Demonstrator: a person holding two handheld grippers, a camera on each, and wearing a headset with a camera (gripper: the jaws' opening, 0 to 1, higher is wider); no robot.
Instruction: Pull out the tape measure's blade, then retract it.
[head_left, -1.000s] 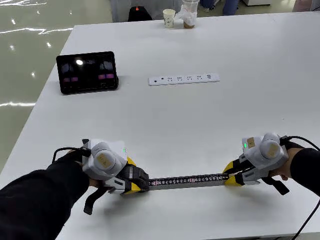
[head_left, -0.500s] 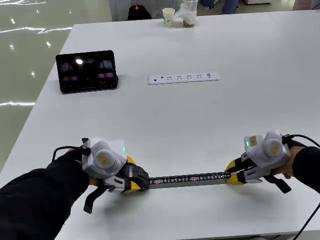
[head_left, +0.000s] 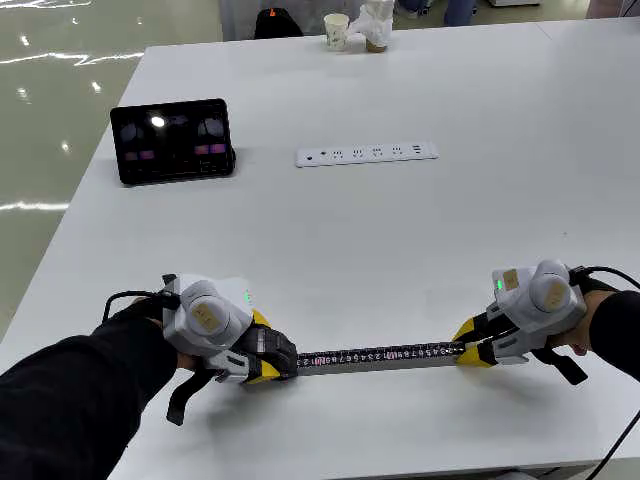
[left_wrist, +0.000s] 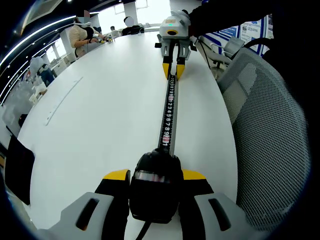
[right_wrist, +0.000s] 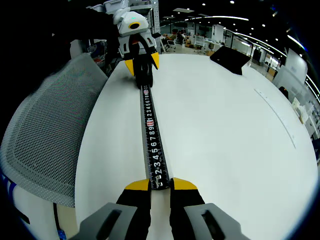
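Left claw (left_wrist: 155, 175) clamps tape measure (left_wrist: 154, 197) | right claw (right_wrist: 160, 184) pinches blade (right_wrist: 151, 130) | white table (head_left: 400, 240), glossy floor (head_left: 50, 100)

Dressed in long black sleeves (head_left: 70, 395) on both arms. Left gripper (head_left: 268, 362): rounded grey-white housing with a tan label and a small green light, black jaws tipped yellow, a thin black cable (head_left: 135, 295) off the back. Right gripper (head_left: 470, 347) of the same make and colours, with its own black cable (head_left: 605, 274).
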